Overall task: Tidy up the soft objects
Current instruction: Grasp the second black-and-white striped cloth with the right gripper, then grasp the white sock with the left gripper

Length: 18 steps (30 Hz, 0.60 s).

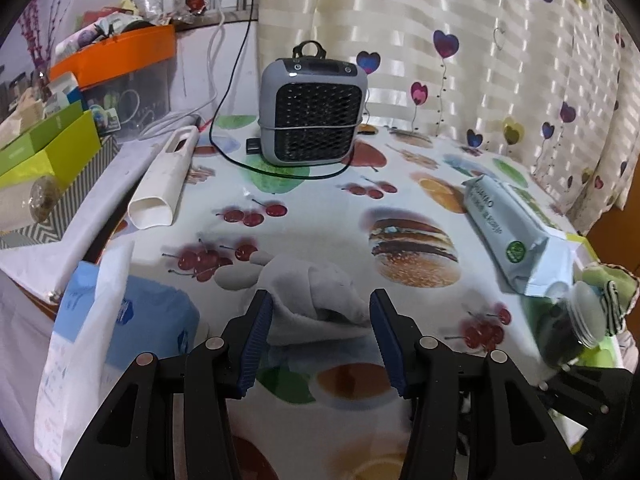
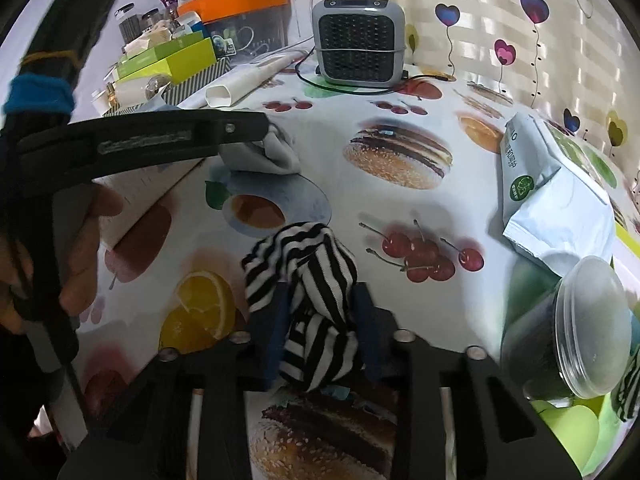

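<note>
Across the whole table spreads a tablecloth [image 1: 320, 216] printed with burgers, cherries and orange slices, and a curtain [image 1: 480, 40] with heart balloons hangs behind it. At twelve o'clock in the left wrist view stands a grey fan heater [image 1: 312, 110], its black cord [image 1: 236, 80] looping round its base. At ten o'clock an orange-lidded bin [image 1: 120, 54] and green boxes [image 1: 52, 148] are piled up, with a white plastic tube [image 1: 164, 182] lying just in front of them. At three o'clock a pale blue packet [image 1: 508, 232] lies flat; near its lower end a clear lidded tub [image 2: 576, 328] is tipped on its side. At eight o'clock sits a blue-and-white bag [image 1: 120, 320].

The left gripper [image 1: 321, 312] has its jaws wide apart, one on either side of a crumpled grey cloth [image 1: 316, 296] that rests on the tablecloth between the blue pads; whether the pads touch it is hard to tell. From the right wrist view that same cloth [image 2: 264, 156] shows at eleven o'clock under the other tool's black finger.

The right gripper [image 2: 320, 320] is clamped on a black-and-white striped sock [image 2: 308, 276], bunched up and bulging forward over the jaws, above the orange-slice print.
</note>
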### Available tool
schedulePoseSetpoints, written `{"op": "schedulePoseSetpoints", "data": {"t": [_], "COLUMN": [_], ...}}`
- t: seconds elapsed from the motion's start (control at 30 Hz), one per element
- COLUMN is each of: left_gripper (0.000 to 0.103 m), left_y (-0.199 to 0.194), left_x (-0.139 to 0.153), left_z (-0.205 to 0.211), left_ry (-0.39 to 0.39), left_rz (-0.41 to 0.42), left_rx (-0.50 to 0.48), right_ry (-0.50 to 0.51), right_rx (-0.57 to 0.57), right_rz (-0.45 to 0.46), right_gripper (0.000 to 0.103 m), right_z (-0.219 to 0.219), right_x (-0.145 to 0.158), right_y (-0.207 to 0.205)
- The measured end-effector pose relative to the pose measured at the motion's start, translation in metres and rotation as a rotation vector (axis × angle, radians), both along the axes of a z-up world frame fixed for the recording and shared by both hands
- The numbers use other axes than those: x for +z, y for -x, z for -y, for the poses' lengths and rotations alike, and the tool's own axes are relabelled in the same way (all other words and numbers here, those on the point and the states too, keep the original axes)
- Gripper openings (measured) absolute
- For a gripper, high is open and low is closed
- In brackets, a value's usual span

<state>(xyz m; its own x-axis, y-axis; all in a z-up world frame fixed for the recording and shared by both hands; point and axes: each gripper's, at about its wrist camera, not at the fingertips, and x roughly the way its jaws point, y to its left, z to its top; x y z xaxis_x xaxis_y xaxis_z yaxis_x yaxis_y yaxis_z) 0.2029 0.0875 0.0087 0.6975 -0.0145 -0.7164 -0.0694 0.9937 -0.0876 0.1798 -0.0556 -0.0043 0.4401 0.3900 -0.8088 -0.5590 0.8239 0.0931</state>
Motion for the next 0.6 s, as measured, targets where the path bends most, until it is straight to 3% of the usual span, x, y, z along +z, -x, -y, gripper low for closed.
{"op": "schedulePoseSetpoints", "data": {"t": [0.1, 0.17, 0.23, 0.47, 0.6], "left_gripper": [0.051, 0.059, 0.061, 0.061, 0.053], "left_y": [-0.007, -0.011, -0.014, -0.024, -0.026], "left_x": [-0.004, -0.007, -0.008, -0.012, -0.014], "left_z": [0.0, 0.001, 0.003, 0.009, 0.014], "left_ry": [-0.018, -0.022, -0.03, -0.085, -0.126], "left_rz": [-0.009, -0.013, -0.014, -0.009, -0.013], "left_rx": [0.009, 0.009, 0.008, 0.02, 0.025], "right_ry": [-0.001, -0.007, -0.019, -0.043, -0.052], "right_rx": [0.005, 0.004, -0.002, -0.022, -0.027], "right_rz": [0.006, 0.009, 0.011, 0.027, 0.043], "right_gripper": [0.021, 0.021, 0.021, 0.02, 0.02], "right_z": [0.0, 0.001, 0.003, 0.01, 0.012], "right_x": [0.002, 0.003, 0.005, 0.014, 0.02], "right_y": [0.001, 0.001, 0.001, 0.003, 0.006]}}
